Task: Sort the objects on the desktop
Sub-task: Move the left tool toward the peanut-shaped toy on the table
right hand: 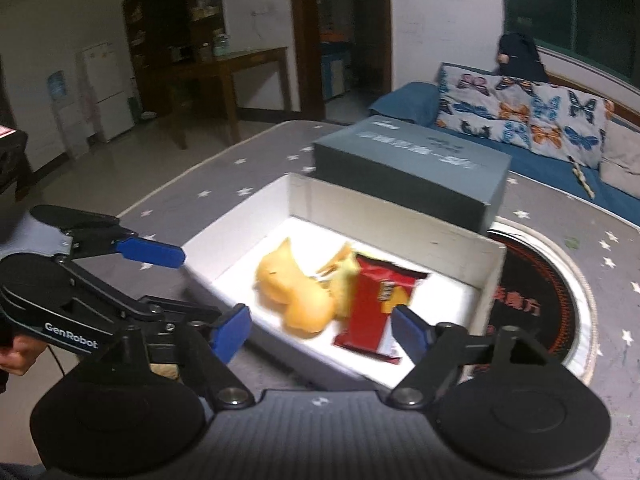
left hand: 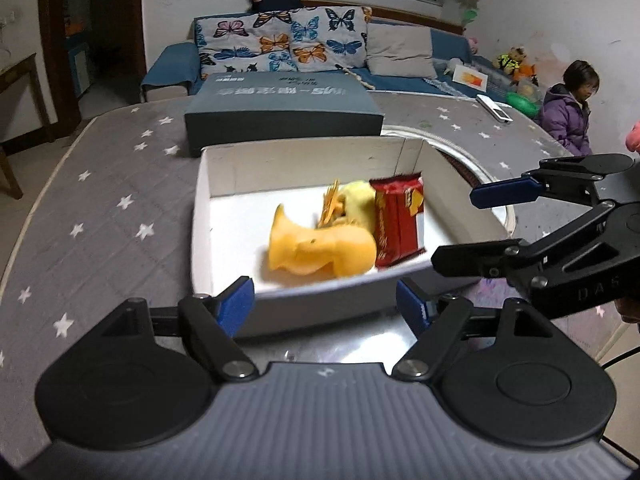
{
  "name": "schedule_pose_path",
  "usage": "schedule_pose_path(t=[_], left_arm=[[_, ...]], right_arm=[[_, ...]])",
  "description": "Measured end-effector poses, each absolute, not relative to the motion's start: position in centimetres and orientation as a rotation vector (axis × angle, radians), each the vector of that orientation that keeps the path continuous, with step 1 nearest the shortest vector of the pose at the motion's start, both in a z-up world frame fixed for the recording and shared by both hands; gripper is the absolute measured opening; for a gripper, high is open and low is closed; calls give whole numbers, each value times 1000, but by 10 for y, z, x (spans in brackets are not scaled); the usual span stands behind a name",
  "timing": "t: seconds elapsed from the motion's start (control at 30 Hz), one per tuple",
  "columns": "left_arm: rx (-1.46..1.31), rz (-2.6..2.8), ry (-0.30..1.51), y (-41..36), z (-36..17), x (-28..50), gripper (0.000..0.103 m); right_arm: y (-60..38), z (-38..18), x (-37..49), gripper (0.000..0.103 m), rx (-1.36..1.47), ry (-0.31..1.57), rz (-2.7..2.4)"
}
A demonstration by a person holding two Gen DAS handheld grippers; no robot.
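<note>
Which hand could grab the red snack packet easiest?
Probably the right gripper: open, empty, and the red snack packet lies just ahead of its right finger in the white box. From the left gripper, also open, the orange toy sits in front.

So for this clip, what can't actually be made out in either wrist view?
- Yellow items in the white box: motion-blurred in both views, identity unclear.
- Red packet: print too blurred to read; in the right wrist view a fingertip covers its corner.
- Grey box: lid lettering illegible.
- Round mat: partly hidden behind the white box.
</note>
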State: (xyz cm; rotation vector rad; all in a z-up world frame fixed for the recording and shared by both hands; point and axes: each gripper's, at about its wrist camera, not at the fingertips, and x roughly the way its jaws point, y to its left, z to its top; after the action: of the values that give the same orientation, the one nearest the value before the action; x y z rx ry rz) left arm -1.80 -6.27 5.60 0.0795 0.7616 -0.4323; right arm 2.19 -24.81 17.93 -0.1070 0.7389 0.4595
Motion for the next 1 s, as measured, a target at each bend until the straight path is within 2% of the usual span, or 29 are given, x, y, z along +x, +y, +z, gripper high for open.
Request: schedule_pose_path(t=[0.7,1.0], left_arm=[[78,-315,796,-27,46,-60,79],[85,-297,786,-23,46,-70,83]], right_arm=[[-206,159,-1,83,-157,801,560],[-202,157,-2,86,-167,801,574]])
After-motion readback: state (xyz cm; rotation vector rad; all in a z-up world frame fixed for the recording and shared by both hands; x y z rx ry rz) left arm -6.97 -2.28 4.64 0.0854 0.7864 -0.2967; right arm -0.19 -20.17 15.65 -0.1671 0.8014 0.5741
